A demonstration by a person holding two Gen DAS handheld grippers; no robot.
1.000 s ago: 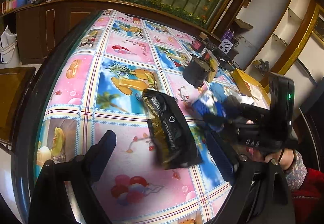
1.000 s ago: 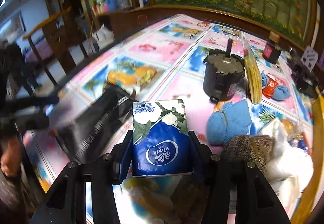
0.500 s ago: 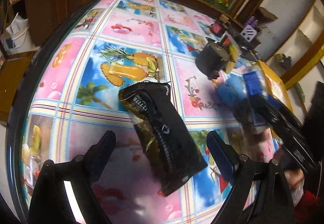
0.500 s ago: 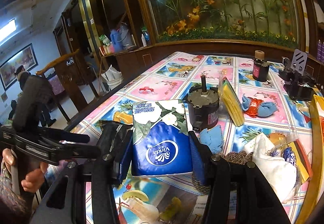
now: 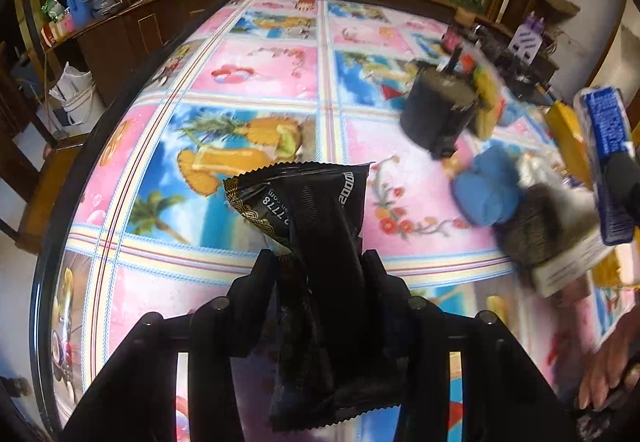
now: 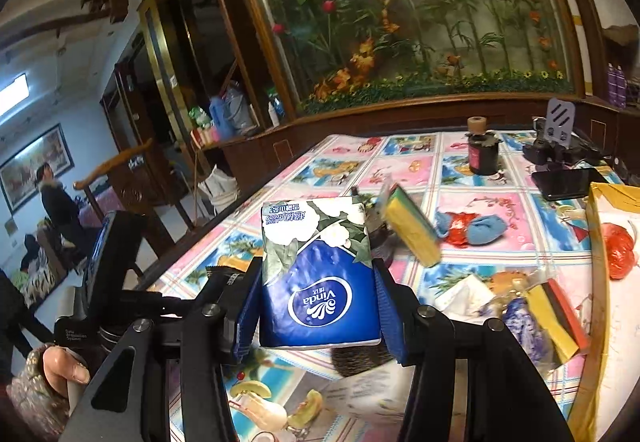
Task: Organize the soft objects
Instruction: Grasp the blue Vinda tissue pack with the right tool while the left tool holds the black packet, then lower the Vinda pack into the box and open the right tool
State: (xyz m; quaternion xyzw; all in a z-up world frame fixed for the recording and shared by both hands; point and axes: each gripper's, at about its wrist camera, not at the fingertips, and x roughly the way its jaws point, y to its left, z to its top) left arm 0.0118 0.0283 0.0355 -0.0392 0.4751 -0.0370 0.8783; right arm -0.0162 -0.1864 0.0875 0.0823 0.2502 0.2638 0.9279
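Observation:
A black snack packet (image 5: 312, 210) lies lengthwise between the fingers of my left gripper (image 5: 320, 262). The jaws are closing, and the pads pinch and crumple the packet's middle above the fruit-print tablecloth (image 5: 256, 70). My right gripper (image 6: 317, 282) is shut on a blue and white tissue pack (image 6: 316, 234), held upright off the table. In the left wrist view, that tissue pack (image 5: 604, 138) shows at the right edge. A corner of the black packet (image 6: 224, 272) shows left of the right gripper's fingers.
A black cylinder (image 5: 438, 114), a blue sock bundle (image 5: 486, 194) and a dark knitted item (image 5: 536, 226) lie to the right. A yellow sponge (image 6: 412, 230), a blue-red soft item (image 6: 470, 228), a black bottle (image 6: 483, 156), a phone (image 6: 568, 182) and a yellow box (image 6: 598, 242) crowd the far right. A person stands far left.
The left gripper's wide-open fingers have closed in on the black packet, now creased between them. The right gripper has risen and tilted up with the tissue pack.

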